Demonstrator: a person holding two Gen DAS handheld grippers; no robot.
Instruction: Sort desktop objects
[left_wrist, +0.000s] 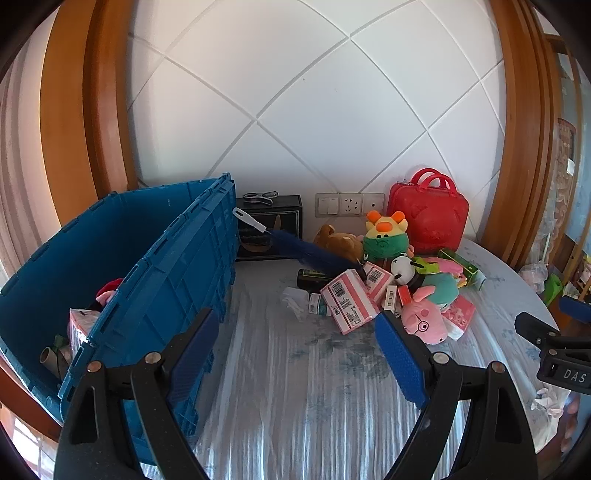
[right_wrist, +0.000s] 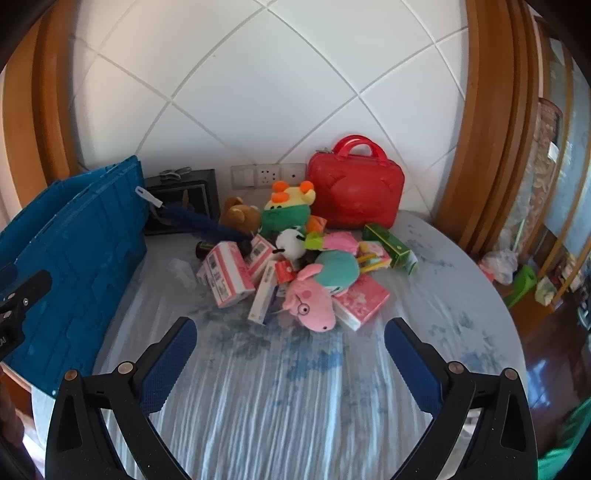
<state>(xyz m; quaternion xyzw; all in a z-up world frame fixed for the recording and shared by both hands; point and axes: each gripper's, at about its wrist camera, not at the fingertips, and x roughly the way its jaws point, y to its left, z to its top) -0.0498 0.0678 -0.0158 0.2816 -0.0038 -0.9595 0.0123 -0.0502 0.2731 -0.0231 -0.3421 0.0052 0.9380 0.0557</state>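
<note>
Two wrist views, angled down, sharing toy pile (left_wrist: 402, 280) and wall.

The round bench (right_wrist: 295, 406) wears a streaky blue-and-white cover. A blue crate (left_wrist: 177, 295) stands at its left, a black box (left_wrist: 271, 225) and a red case (right_wrist: 354, 188) by the wall, and a heap of plush toys (right_wrist: 314, 273) and cartons (right_wrist: 225, 277) lies mid-bench.

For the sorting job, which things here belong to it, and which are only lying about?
Job: blue crate; pink pig plush; pink-and-white boxes; green box; blue duster.

Lying about: wall sockets; scissors on black box.
</note>
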